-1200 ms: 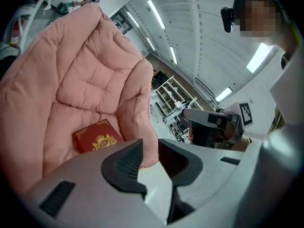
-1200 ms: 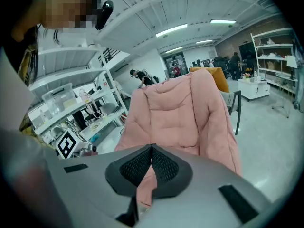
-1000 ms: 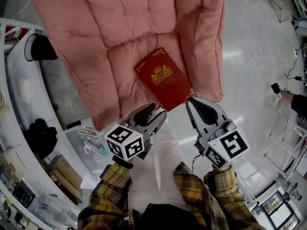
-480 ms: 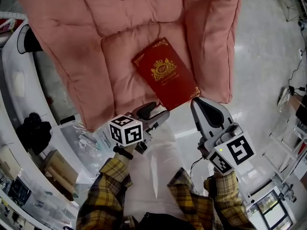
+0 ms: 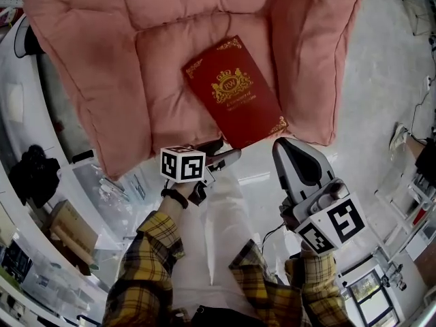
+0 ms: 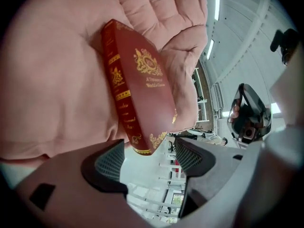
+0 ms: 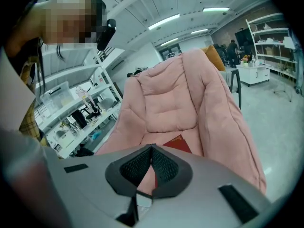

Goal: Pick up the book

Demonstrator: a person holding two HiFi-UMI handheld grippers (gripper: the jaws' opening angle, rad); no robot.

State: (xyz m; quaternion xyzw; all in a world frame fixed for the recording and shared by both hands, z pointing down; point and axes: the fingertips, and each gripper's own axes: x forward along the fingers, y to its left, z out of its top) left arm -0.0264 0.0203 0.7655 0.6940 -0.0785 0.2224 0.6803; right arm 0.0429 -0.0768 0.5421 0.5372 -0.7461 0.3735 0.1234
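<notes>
A dark red book (image 5: 235, 90) with gold ornament lies on the seat of a pink cushioned chair (image 5: 157, 53), its near corner hanging over the seat's front edge. My left gripper (image 5: 223, 153) is just below that corner. In the left gripper view its jaws are opening, and the book (image 6: 142, 80) has its lower corner just ahead of the gap in the left gripper (image 6: 148, 156), with neither pad touching it. My right gripper (image 5: 289, 152) hovers to the right of the book's corner, shut and empty. From the right gripper (image 7: 151, 164) only a strip of the book (image 7: 176, 143) shows.
White curved shelving (image 5: 17, 203) with bags, boxes and dark objects runs along the left. Glossy pale floor (image 5: 381, 80) lies right of the chair. The chair's padded arm (image 5: 310, 60) rises beside the book. My own legs in light trousers (image 5: 218, 237) are under the grippers.
The left gripper has sunk and rolled, and its jaws have spread wider below the book's corner. The right gripper has dropped a little. The book has stayed where it lay.
</notes>
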